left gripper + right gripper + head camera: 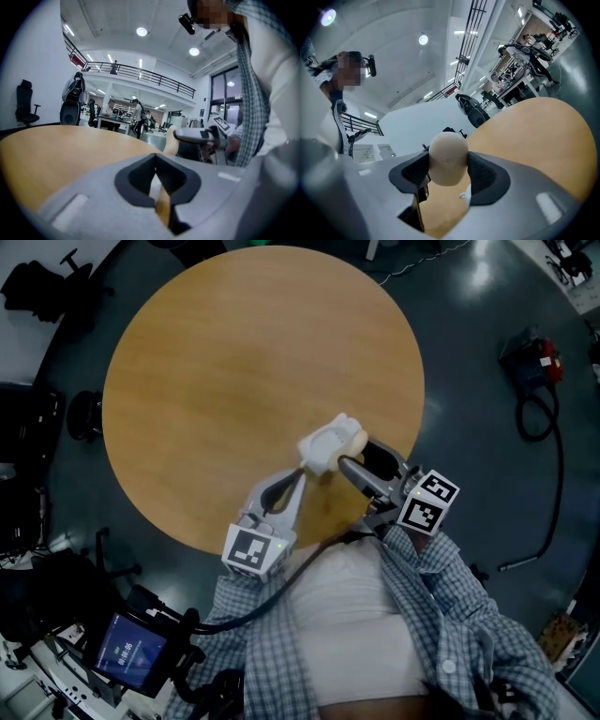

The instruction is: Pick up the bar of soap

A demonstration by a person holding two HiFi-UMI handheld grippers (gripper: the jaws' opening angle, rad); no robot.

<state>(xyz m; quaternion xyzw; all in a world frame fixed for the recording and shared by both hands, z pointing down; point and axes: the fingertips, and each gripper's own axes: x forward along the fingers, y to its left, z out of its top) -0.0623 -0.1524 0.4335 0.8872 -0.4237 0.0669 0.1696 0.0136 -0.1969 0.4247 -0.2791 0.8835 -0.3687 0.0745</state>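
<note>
- Well, from the head view, the right tongs [352, 453] have the pale bar of soap [329, 443] between their tips, over the near part of the round desk [234, 362]. The left tongs [302, 472] point in from the other side, their tips just beside the soap's lower edge. I cannot tell from here whether the bar is off the wood yet.
- Looking along the left tongs [156, 174], the two sides are nearly together with nothing between them, only a sliver of desk showing through. They add nothing to the grip. I would draw them back a little so they cannot nudge the bar as it rises.
- Looking along the right tongs, the dark pads press both flanks of the rounded soap [448, 158], which bulges above them. The bite looks fairly central. Soap is likely slick and curved, so an even squeeze and a slow, straight lift seem wisest. Any twist could let it squirt out.
</note>
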